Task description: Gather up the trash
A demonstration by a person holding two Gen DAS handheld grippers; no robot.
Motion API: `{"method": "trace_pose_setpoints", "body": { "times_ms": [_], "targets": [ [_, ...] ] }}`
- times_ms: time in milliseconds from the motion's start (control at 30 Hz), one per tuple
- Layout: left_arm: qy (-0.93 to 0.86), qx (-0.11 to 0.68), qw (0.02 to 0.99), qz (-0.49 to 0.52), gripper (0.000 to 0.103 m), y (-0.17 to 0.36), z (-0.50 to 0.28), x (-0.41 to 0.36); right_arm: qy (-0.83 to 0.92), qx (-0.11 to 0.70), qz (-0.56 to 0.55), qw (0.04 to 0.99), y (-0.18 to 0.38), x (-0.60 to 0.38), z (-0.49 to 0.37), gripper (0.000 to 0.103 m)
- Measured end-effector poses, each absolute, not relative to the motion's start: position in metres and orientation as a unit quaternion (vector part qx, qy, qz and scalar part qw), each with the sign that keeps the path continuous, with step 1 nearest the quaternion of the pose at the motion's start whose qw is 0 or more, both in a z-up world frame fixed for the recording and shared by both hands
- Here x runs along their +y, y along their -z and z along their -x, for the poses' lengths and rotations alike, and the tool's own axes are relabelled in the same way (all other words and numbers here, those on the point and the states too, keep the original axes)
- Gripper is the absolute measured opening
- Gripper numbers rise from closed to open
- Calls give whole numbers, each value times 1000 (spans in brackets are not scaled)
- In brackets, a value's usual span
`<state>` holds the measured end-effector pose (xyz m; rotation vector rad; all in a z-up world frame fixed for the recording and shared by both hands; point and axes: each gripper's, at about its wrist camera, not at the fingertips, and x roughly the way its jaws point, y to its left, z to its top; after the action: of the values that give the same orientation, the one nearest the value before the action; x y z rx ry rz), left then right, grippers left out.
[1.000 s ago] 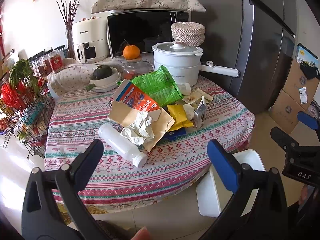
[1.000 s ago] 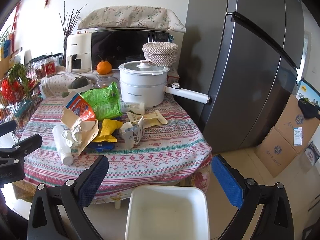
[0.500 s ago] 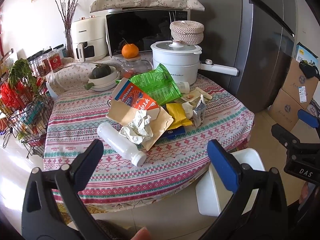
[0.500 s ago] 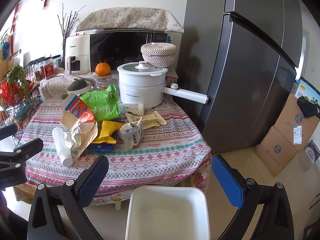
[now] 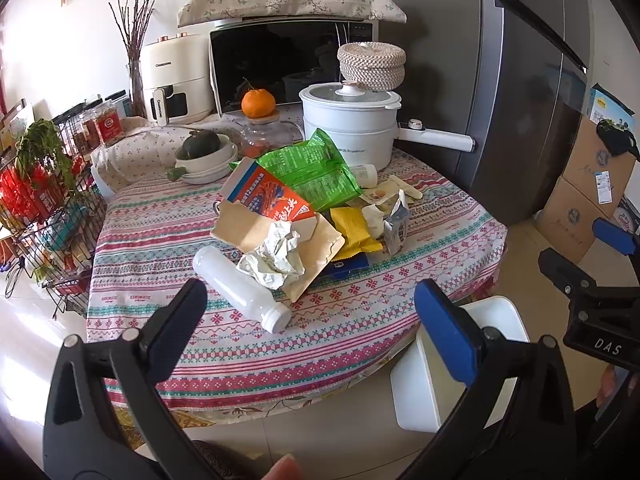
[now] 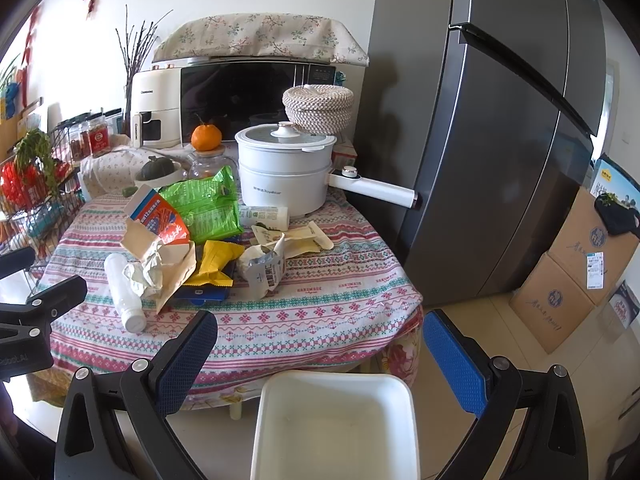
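- Both claws are edging closer to the bench (image 5: 160, 216) than a second ago, the trash pile looming larger.
- Left claw (image 5: 310, 316) and right claw (image 6: 320, 344) are hanging released, gripping nothing.
- Trash is sitting mid-bench: white bottle (image 5: 240, 288), crumpled paper (image 5: 276, 256), green bag (image 5: 316, 172), yellow wrapper (image 5: 354, 232).
- White bin (image 6: 336, 424) is waiting on the floor just below the bench edge.

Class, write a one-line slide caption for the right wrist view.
Open right gripper above an empty white bin, facing a table strewn with wrappers, cartons and a white bottle.

Pink-striped patterned tablecloth (image 5: 420, 236), green bag (image 5: 316, 172), yellow wrapper (image 5: 354, 230), white bin (image 6: 334, 420), white bottle (image 5: 240, 286)
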<state>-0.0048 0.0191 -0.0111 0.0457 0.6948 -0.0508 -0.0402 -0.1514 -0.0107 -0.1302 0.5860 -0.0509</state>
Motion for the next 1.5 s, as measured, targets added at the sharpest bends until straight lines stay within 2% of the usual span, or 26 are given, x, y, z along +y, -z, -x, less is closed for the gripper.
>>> {"method": "trace_pose_setpoints", "body": {
  "times_ms": [1100,1267,1500],
  "targets": [
    [31,348,937,-24,103,9,-1,28,32,289,77,954,14,-148,39,103],
    [43,388,920,-16,103,10,-25,44,25,302,74,950,7,-150,29,103],
    [47,474,876,73,102,42,-81,86,-11,352,92,931,-3,-137,-2,103]
  ]
}}
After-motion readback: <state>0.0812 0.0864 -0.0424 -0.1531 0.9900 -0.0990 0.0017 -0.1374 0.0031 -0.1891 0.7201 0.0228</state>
